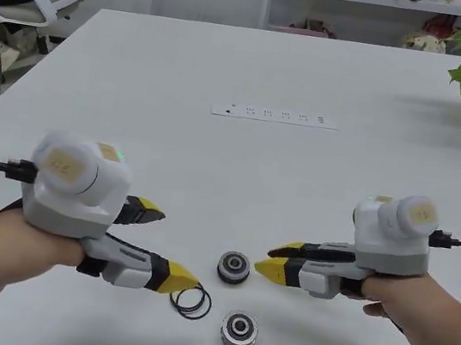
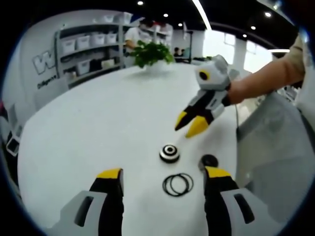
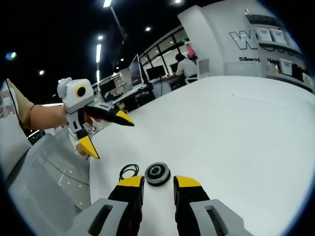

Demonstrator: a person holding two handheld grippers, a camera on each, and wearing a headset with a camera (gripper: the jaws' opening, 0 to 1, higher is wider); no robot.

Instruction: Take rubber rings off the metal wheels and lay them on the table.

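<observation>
- Two rings (image 1: 191, 299) lie flat and overlapping on the table (image 1: 240, 165), at 7 o'clock from the far wheel (image 1: 234, 267) in the head view. That much looks done.
- The near wheel (image 1: 239, 330) sits at 6 o'clock from the far one, apart from it. Its rim looks like bare metal, though I cannot be sure.
- The far wheel shows a dark outer band, so it probably has a ring on it.
- Left gripper (image 1: 163, 243): jaws spread wide and empty, with the rings just off its nearer tip.
- Right gripper (image 1: 276, 260): jaws a little apart, holding nothing. It points at the far wheel from 3 o'clock, tips just short of it.
- Left to do, I judge: strip the far wheel and lay its ring down.
</observation>
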